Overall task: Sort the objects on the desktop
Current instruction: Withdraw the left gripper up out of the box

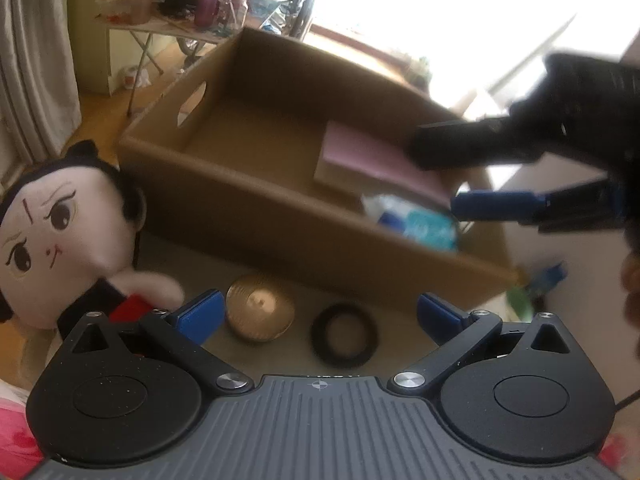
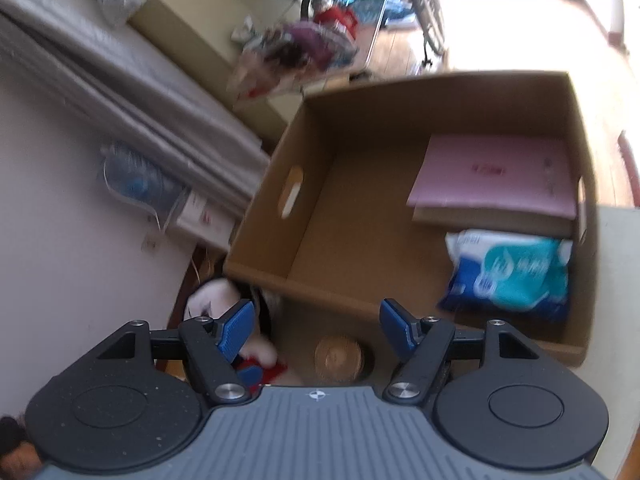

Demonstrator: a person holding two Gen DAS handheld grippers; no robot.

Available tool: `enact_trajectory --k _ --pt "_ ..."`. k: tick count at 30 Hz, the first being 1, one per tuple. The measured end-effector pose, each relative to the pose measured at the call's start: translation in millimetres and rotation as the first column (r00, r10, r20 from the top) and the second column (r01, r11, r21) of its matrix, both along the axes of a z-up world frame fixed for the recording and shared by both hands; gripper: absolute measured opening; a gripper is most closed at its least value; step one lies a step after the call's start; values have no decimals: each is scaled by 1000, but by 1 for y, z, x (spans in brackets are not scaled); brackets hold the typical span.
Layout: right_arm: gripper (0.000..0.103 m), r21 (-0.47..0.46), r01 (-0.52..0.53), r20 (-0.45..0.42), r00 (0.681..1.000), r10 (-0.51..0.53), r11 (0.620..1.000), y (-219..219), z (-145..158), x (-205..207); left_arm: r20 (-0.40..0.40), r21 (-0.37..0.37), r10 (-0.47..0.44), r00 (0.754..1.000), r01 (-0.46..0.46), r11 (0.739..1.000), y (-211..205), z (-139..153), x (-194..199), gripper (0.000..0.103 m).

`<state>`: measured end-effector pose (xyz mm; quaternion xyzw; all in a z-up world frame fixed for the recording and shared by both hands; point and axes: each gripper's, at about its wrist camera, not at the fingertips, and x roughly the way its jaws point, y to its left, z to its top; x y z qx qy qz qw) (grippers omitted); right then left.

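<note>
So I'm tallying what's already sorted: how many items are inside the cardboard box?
2: a pink book by the box's far right wall and a blue-and-teal packet in front of it. Nothing else shows inside.

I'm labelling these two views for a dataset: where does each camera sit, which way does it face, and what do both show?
Left wrist: sits on the left gripper, angled down at the open brown cardboard box, black rubber ring and plush doll; the right gripper shows over the box.
Right wrist: sits on the right gripper, looking down into the box at the pink book and blue-teal tissue pack.
Shared: box, book, tissue pack, doll, round gold lid.
</note>
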<state>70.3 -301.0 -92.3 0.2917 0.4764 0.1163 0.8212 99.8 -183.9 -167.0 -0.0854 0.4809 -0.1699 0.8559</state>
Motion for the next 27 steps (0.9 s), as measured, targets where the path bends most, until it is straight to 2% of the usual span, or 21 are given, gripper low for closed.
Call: enact_trajectory --k 6,11,17,18,20,23,27 --pt "72 -4 -73 -100 992 72 997 25 -28 -3 11 70 -40 999 39 997 -10 -25 -4 101" --pt "65 -22 -101 -157 983 96 995 34 -47 -2 16 123 -58 998 56 991 -16 -38 1 98" --pt "65 -45 -116 -164 981 107 992 31 -46 3 6 156 -55 998 53 986 -19 -48 18 92" --pt "65 -43 -146 -175 975 137 988 30 -46 5 8 166 -59 998 57 985 -20 -49 21 91" --pt "65 -42 -149 -180 974 139 988 30 -46 6 6 177 -66 998 64 982 -22 -52 26 83" --pt "65 -40 -145 -190 972 135 989 28 -48 8 3 172 -67 998 65 983 -20 -57 30 82" --pt "65 -35 -141 -198 971 132 989 24 -51 10 -3 207 -57 998 57 977 -17 -61 33 79"
